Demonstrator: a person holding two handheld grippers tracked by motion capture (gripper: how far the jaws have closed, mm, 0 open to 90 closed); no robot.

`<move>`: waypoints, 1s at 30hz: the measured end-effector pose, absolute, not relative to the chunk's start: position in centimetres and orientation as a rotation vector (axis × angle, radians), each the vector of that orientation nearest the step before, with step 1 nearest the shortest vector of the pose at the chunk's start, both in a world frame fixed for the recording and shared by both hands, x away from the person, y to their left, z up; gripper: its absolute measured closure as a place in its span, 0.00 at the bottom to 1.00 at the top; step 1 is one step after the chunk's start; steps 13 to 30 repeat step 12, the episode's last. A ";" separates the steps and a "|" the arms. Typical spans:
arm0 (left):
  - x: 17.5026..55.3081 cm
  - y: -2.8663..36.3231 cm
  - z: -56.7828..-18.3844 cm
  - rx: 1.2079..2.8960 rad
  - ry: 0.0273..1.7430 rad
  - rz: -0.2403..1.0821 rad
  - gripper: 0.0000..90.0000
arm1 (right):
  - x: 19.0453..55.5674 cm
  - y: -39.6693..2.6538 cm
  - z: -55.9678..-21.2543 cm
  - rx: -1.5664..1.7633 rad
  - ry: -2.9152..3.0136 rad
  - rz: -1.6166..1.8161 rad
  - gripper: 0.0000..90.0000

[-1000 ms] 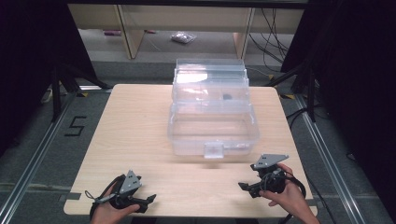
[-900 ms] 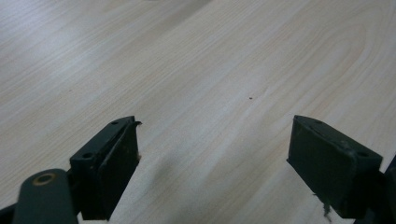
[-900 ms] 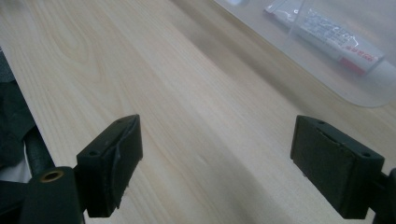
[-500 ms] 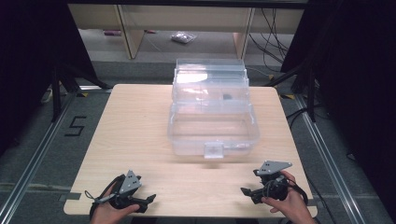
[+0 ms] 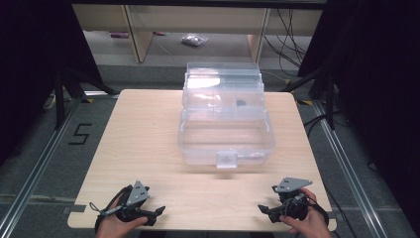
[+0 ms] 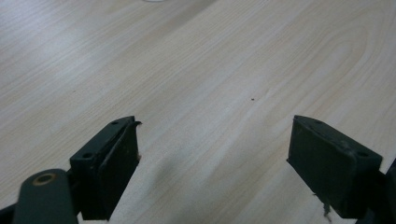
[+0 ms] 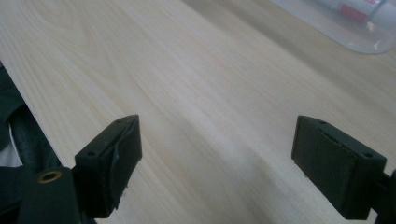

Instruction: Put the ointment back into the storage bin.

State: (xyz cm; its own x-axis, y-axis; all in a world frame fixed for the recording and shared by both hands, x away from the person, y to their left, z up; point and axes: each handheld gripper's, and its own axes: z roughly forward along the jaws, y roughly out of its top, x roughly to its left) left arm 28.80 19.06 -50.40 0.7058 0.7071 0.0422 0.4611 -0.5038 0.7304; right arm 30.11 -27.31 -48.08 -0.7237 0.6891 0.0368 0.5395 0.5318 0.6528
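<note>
The clear plastic storage box (image 5: 225, 126) sits in the middle of the pale wood-grain table (image 5: 143, 144), a little toward the far edge. It looks like a tiered, lidded container with see-through walls, a glossy upper section stepped back over a wider lower tub, and a small square latch tab (image 5: 227, 159) on its near face. Something small and dark (image 5: 241, 103) lies inside the upper part; what it is cannot be made out.

Down at the near edge, both tools rest low on the wood, well apart from the box. The left gripper (image 5: 157, 212) sits at the near left corner, its jaws spread wide with nothing between them — the left gripper view looks along two matte black pads over bare grain. The right gripper (image 5: 265, 210) waits at the near right, tilted toward the left, and its jaws also stand wide and empty; its own view catches the rounded clear corner of the box (image 7: 355, 25) up at the far right.

This reads as a ready stance, with the box untouched. To open it well, the likely target is that latch tab: come in level and take the tab squarely between the pads, not by a corner. The plastic looks smooth and light, so the other gripper would best steady the tub's wall — otherwise the whole box may slide on the table.
</note>
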 end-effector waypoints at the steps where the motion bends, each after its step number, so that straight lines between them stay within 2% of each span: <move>1: 28.8 19.1 -50.4 2.192 0.886 0.441 0.18 | 30.1 -27.3 -48.1 1.042 2.562 0.951 0.19; 30: 28.7 18.9 -50.5 2.174 0.886 0.427 0.18 | 30.3 -27.4 -48.6 1.036 2.540 0.952 0.19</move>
